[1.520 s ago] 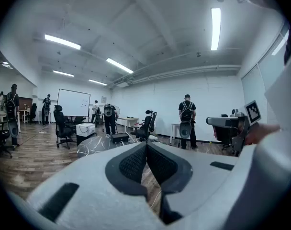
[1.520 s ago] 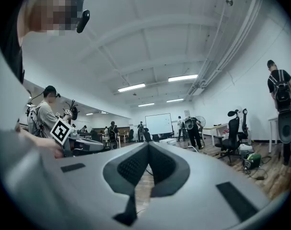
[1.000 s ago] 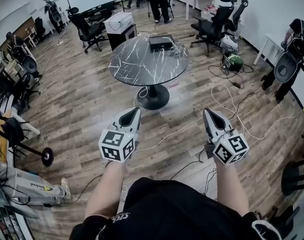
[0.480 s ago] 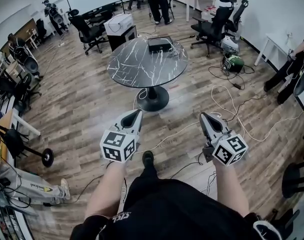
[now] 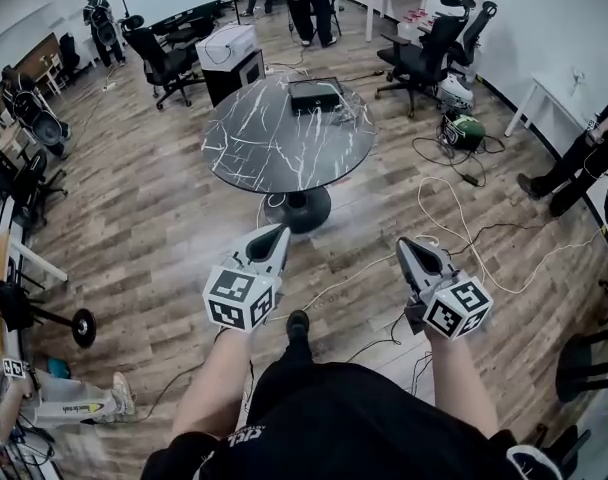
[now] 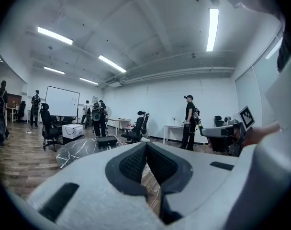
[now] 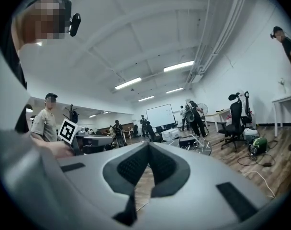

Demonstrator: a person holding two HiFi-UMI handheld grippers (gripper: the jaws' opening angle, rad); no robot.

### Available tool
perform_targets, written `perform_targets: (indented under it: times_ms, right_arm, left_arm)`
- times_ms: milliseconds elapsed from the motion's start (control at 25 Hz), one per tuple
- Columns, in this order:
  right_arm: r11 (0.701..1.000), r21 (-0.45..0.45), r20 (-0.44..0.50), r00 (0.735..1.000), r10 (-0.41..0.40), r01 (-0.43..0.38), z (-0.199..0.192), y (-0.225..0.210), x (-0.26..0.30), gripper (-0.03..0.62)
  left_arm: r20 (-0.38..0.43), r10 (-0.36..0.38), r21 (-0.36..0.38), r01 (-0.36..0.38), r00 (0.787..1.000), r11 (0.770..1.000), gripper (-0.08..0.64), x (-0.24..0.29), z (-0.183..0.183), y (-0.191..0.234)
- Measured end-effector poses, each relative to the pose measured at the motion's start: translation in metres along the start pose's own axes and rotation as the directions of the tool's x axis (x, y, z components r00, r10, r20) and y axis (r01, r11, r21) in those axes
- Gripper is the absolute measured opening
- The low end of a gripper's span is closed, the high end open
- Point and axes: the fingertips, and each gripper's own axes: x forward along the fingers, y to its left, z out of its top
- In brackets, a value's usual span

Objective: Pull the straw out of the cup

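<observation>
Jaws together, empty, on L gripper and R gripper — round marble table ahead

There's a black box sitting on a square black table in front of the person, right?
Not square. The black table is round, as the head view shows. The black box does sit on it, in front of the person.

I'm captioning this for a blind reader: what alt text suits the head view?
The grey left hand-held gripper and right hand-held gripper, each bearing a black-and-white marker cube, jaws shut and empty, point toward a round black marble-patterned table on a wooden floor. A flat black box sits on it; black office chairs stand beyond.
</observation>
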Motion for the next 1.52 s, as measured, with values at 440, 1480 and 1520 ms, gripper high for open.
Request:
perform_targets:
  times_ms: [440,1480,1520]
  right_arm:
    - [0.999,0.034,-0.074,0.997,-0.030,0.033,0.000,-0.036,0.151,0.003]
    - [0.997,-0.028,-0.062,0.996,-0.070,0.069,0.037,-0.046,0.311,0.003]
    - [0.997,-0.031,-0.060,0.996,-0.065,0.063,0.038,-0.046,0.313,0.003]
  left_arm:
    - [-0.033,-0.046,-0.042,0.044,0.998,0.998,0.009,0.083,0.009,0.128]
    - [-0.024,-0.038,-0.072,0.036,0.999,0.997,0.011,0.129,0.026,0.287]
    - [-0.024,-0.038,-0.074,0.036,0.999,0.997,0.011,0.130,0.025,0.287]
